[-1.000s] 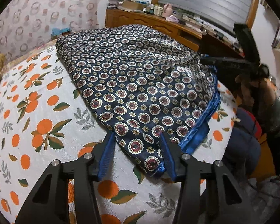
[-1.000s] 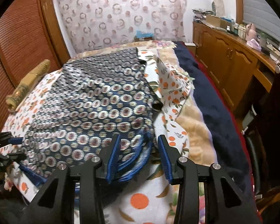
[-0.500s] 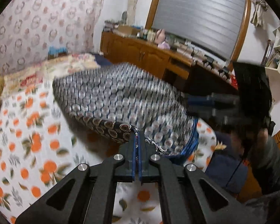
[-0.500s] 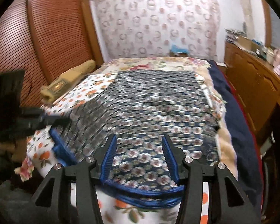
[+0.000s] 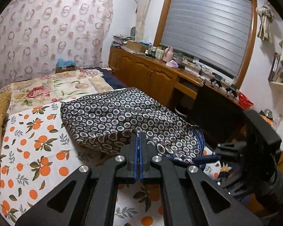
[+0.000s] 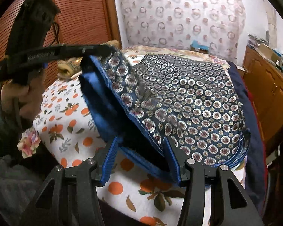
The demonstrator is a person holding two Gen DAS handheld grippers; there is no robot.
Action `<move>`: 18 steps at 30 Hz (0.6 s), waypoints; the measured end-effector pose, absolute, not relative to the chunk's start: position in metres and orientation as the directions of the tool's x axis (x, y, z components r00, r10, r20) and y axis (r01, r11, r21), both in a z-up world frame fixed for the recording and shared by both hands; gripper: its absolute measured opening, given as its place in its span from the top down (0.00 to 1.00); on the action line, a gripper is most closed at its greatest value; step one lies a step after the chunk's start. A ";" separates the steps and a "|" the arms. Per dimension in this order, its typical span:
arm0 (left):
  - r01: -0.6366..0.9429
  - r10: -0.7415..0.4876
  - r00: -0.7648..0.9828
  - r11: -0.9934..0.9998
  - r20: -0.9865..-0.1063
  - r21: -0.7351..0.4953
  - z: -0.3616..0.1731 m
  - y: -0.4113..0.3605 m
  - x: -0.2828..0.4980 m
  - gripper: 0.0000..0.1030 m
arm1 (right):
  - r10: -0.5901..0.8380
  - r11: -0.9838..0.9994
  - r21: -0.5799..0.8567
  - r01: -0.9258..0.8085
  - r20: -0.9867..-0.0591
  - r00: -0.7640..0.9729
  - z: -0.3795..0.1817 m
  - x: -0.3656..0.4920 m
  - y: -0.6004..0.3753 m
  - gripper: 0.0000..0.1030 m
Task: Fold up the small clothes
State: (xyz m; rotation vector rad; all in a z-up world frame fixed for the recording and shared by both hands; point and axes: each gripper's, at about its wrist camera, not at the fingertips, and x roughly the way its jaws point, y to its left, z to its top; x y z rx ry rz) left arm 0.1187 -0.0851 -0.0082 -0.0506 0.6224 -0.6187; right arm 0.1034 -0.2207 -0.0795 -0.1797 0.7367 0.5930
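Garment, navy with ring print and blue lining, lies on the bed over the orange-print sheet. Left hand-held gripper is clamped tight on its near edge, lifting that edge clear. Right hand-held gripper stands about half open, pads astride the blue hem, not pressing it.

Navy circle-patterned garment with blue lining, on the bed; near corner lifted, underside exposed
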 end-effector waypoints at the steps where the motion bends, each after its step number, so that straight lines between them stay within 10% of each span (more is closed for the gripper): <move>1: 0.525 -0.557 0.641 0.820 -0.528 -0.228 -0.008 -0.084 0.119 0.98 | 0.432 0.823 0.032 -0.567 -0.682 0.589 -0.080 0.104 -0.220 0.49; 16: 0.490 -0.541 0.668 0.836 -0.510 -0.245 -0.003 -0.067 0.126 0.98 | 0.168 0.882 -0.199 -0.427 -0.713 0.681 -0.096 0.141 -0.243 0.49; 18: 0.477 -0.532 0.675 0.843 -0.511 -0.248 -0.004 -0.061 0.130 0.98 | 0.166 0.885 -0.207 -0.417 -0.697 0.697 -0.089 0.150 -0.245 0.60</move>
